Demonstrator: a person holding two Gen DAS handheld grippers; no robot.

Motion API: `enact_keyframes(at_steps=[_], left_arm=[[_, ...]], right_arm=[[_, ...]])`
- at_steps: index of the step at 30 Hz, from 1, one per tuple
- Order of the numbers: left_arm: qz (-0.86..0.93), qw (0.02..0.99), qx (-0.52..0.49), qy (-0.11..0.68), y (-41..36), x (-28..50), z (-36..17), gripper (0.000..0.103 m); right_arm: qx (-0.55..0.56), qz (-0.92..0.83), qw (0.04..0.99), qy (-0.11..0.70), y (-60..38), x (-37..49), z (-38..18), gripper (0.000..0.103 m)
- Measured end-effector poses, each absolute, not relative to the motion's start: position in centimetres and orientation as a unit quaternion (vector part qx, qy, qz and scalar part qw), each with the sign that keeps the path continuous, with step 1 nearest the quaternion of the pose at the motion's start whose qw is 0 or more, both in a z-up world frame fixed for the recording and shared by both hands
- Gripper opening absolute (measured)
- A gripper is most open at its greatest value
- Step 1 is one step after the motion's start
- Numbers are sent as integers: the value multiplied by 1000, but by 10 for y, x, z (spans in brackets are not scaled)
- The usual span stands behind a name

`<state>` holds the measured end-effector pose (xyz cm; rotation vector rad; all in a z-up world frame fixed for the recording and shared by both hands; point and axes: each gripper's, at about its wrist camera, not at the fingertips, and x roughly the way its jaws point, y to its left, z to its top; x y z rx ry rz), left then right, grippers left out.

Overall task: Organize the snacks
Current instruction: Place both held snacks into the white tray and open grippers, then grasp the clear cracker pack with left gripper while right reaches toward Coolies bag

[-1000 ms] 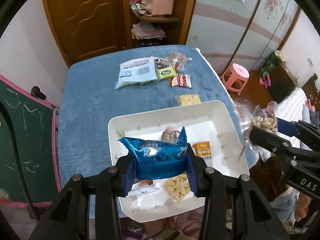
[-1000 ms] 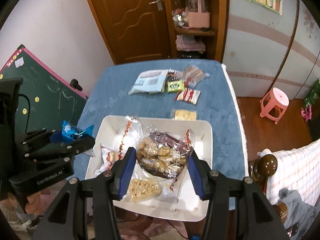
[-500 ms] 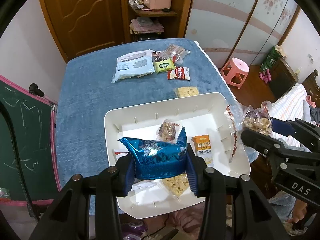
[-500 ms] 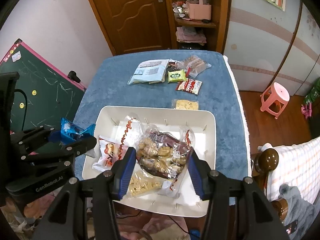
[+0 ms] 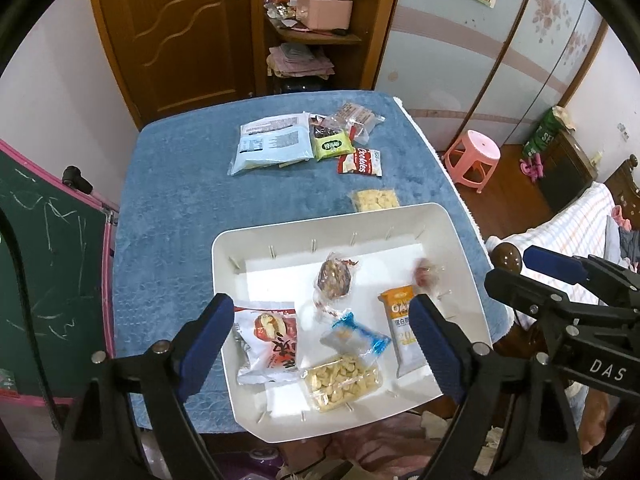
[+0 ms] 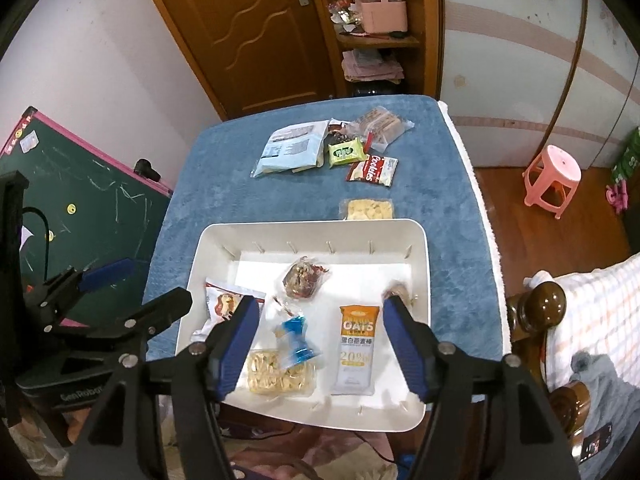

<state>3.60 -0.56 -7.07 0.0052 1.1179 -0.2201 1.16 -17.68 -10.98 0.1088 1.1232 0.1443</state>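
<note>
My left gripper (image 5: 320,332) has just been opening and now stands spread wide, nothing between its blue pads (image 5: 206,340). My right gripper (image 6: 320,344) has likewise been opening, and its jaws are apart and empty too. Both hang over the near end of the white tray (image 5: 452,232), pointing steeply down.

Below my left tongs a small blue-ended packet (image 5: 356,334) shows in the tray, blurred, just above a clear bag of pale nuts (image 5: 342,378). To its left lies a red-and-white snack bag (image 5: 272,344); to its right an orange-topped oat bar (image 5: 402,328), lying lengthwise. A dark wrapped sweet (image 5: 334,280) sits mid-tray, and a pinkish blurred piece (image 5: 426,274) near the right wall — I cannot tell what it is.

Past the tray, on the blue tablecloth (image 5: 180,200), the snacks not yet sorted: a clear pack of yellow crackers (image 5: 374,199) just beside the far rim, then a Cookies pack (image 5: 360,162), a green packet (image 5: 332,146), a large pale-blue bag (image 5: 272,146) and a clear pack of brown bars (image 5: 354,114), all clustered at the far end.
</note>
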Motion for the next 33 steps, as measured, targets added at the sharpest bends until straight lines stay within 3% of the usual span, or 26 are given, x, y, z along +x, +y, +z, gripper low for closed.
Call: enact_keyframes(at_steps=[33], left_arm=[[-118, 832, 25, 541, -33, 66, -75, 88]], right_arm=[[75, 61, 827, 554, -202, 38, -124, 66]])
